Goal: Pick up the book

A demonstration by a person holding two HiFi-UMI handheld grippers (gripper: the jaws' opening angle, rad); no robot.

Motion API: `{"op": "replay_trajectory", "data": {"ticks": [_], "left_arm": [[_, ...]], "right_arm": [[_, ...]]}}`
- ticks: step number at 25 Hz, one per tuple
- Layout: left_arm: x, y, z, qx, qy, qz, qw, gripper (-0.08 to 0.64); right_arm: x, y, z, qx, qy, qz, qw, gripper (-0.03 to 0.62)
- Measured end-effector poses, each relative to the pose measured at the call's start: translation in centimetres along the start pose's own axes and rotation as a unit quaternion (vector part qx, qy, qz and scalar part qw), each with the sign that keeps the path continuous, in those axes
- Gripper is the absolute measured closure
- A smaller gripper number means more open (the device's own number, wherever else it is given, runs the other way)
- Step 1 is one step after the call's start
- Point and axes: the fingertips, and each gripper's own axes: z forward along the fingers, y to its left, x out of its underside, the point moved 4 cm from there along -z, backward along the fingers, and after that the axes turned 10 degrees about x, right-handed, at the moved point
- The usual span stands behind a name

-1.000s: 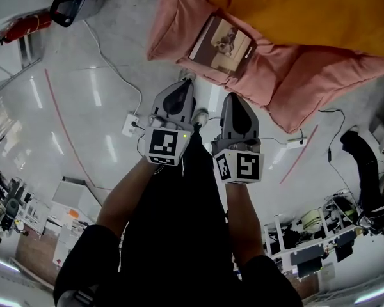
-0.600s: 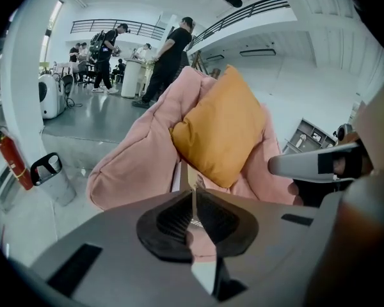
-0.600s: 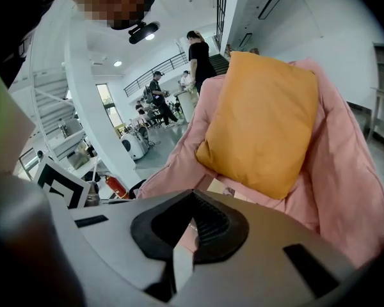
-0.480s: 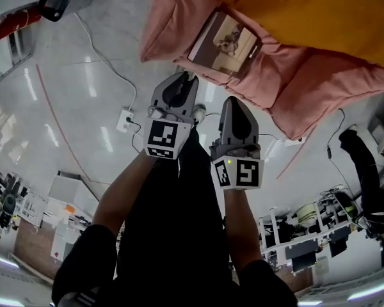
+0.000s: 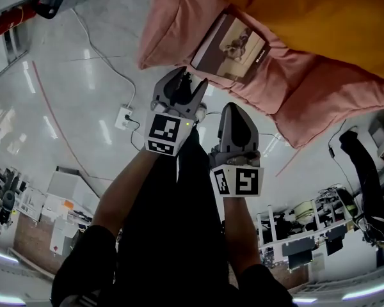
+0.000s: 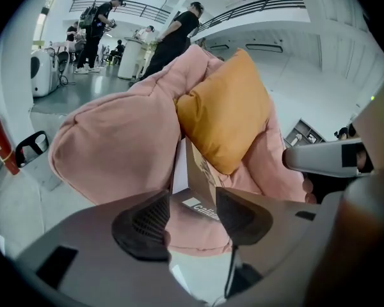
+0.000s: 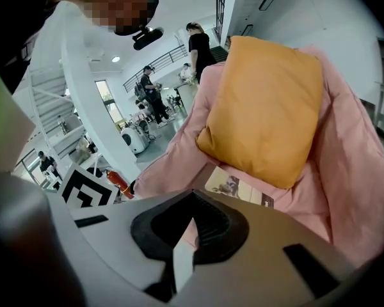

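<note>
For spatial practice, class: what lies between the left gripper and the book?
Head view: only an edge of pink cushion. The left gripper has just been opening its empty jaws, short of the book.

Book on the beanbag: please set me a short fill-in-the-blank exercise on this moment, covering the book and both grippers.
1. The book lies on a ____ beanbag.
2. The cushion behind the book is ____.
3. On the left gripper the jaws stand ____, pressing on nothing.
4. On the right gripper the jaws are ____.

Missing words: pink; orange; open; shut.

Note: the left gripper's jaws have just been opening, with the book ahead of them and not yet touched.
</note>
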Motion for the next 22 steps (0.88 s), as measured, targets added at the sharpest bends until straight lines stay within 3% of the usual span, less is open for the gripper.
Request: {"op": "replay_trajectory", "data": {"ticks": [7, 22], "left_arm": [[1.0, 1.3, 1.9, 0.005, 0.016, -0.021, 0.9996, 0.296], [1.1, 1.5, 4.3, 0.02, 0.022, -0.033, 0.999, 0.296]], "right_arm": [[0.6, -0.2, 1.0, 0.007, 0.009, 0.007, 1.0, 0.589], [0.9, -0.6, 1.2, 0.013, 0.013, 0.019, 1.0, 0.588]]}}
